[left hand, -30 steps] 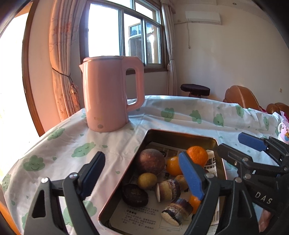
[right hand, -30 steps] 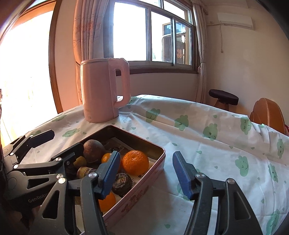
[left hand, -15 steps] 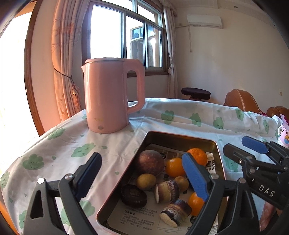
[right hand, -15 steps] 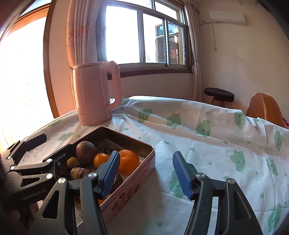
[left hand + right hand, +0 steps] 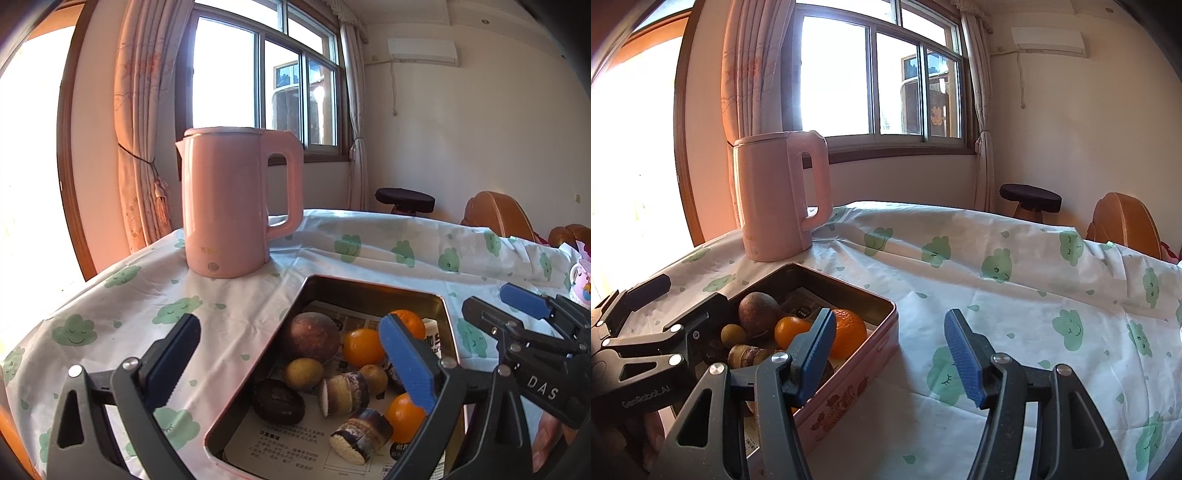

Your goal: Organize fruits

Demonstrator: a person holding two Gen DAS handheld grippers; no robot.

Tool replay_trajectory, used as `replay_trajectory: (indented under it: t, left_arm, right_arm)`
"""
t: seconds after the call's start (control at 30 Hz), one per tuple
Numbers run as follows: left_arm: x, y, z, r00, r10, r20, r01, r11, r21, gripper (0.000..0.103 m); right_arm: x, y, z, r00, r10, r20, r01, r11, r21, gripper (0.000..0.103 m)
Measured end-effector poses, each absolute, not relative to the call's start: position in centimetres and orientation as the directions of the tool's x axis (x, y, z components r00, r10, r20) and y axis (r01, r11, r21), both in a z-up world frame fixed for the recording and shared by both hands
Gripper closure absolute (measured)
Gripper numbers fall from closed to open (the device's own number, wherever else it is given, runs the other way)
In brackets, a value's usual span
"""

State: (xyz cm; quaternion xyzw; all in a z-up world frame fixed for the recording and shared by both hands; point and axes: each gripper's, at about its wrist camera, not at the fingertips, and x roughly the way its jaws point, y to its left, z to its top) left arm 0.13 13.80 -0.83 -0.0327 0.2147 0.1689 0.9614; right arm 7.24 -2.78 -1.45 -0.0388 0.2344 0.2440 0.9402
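A pink metal tin (image 5: 255,358) (image 5: 864,365) lined with printed paper holds several fruits: oranges (image 5: 360,347) (image 5: 849,332), a dark round passion fruit (image 5: 313,341) (image 5: 759,308), small yellow-brown fruits (image 5: 303,373), a dark fruit (image 5: 277,400) and cut sugarcane pieces (image 5: 360,434). My left gripper (image 5: 291,365) is open and empty, straddling the tin's left rim. My right gripper (image 5: 890,350) is open and empty, straddling the tin's right wall; it also shows in the left wrist view (image 5: 517,314).
A pink electric kettle (image 5: 229,206) (image 5: 775,195) stands behind the tin on the cloud-print tablecloth (image 5: 1015,295). A small colourful cup (image 5: 583,273) sits at the far right. A stool (image 5: 1030,197) and wooden chairs (image 5: 1123,225) stand beyond the table.
Both grippers have drawn back and up a little from the tin; the view has risen and the right gripper has shifted right. Both stay open and the fruits have not moved.
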Motion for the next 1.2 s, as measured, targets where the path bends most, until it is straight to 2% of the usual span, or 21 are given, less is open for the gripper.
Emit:
replay_trajectory:
  t: [1.2]
  left_arm:
    - [0.09,14.45,-1.06,0.834,0.335,-0.438,-0.375,0.927,-0.005,0.000]
  right_arm:
    - [7.23,-3.19,-1.32,0.779,0.433,-0.454,-0.463,0.885,0.050,0.037]
